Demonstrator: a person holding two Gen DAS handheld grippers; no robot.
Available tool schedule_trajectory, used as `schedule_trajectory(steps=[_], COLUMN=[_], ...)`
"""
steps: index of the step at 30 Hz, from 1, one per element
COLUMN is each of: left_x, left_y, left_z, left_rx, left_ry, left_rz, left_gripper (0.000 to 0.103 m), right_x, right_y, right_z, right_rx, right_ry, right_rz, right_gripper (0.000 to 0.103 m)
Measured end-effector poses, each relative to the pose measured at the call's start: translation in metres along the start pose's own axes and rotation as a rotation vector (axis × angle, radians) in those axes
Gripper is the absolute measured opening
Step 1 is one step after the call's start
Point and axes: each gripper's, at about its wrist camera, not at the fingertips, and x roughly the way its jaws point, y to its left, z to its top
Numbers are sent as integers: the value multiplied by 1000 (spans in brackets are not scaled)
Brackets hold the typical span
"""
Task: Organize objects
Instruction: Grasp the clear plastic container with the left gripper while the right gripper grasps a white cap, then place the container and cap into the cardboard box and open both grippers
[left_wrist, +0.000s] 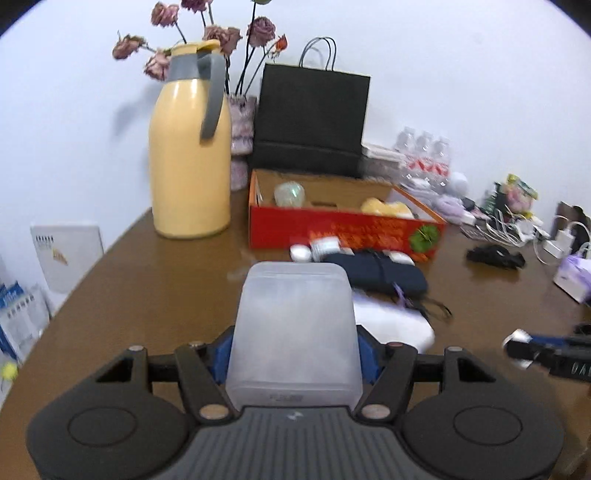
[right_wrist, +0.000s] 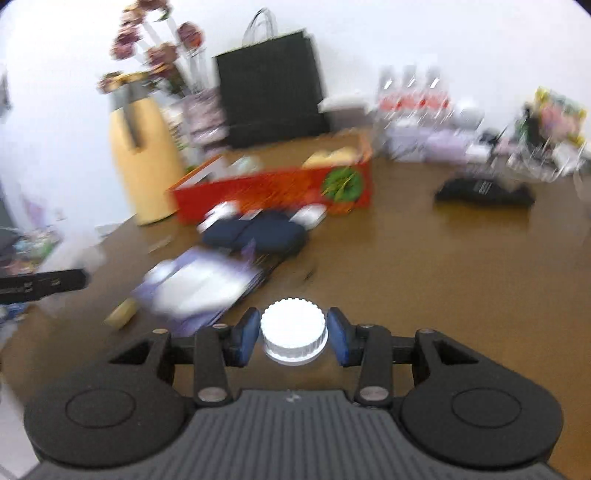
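My left gripper (left_wrist: 293, 354) is shut on a translucent white plastic container (left_wrist: 293, 332) and holds it above the brown table (left_wrist: 147, 280). My right gripper (right_wrist: 293, 334) holds a white ribbed cap (right_wrist: 293, 330) between its blue pads (right_wrist: 245, 336); the pads sit close against its sides. The right gripper also shows at the right edge of the left wrist view (left_wrist: 524, 349). A red open cardboard box (left_wrist: 343, 225) stands ahead with a pale round object (left_wrist: 290, 194) and a yellow item (left_wrist: 384, 206) inside. The right wrist view is blurred.
A yellow thermos jug (left_wrist: 190, 147), a vase of dried roses (left_wrist: 242, 122) and a black paper bag (left_wrist: 310, 110) stand at the back. A dark blue pouch (left_wrist: 384, 273), small white items, water bottles (left_wrist: 424, 158), cables and a black object (left_wrist: 495, 256) lie on the table.
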Motion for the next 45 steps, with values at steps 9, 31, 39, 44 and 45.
schedule_trajectory(steps=[9,31,39,44,45], left_x=[-21,388,394,351,339], left_y=[-6,-34,-26,-21,-19], left_z=[2,249,250,271,274], left_rx=[23,49,63,53,50], left_ry=[-32,267,289,221,216], left_rz=[-36,-8,-39,6,14], left_gripper=[64,64,71,76,76], right_x=[-25,343,349,312,302], right_y=[15,-74,-71,-56,-53], right_z=[-5,301,291,300,302], right_rx=[-22,298,239,186,179], right_ry=[-33,196,125,110,105], right_rz=[-12,48,-7,-30,-39], right_gripper=[41,43,86,89,90])
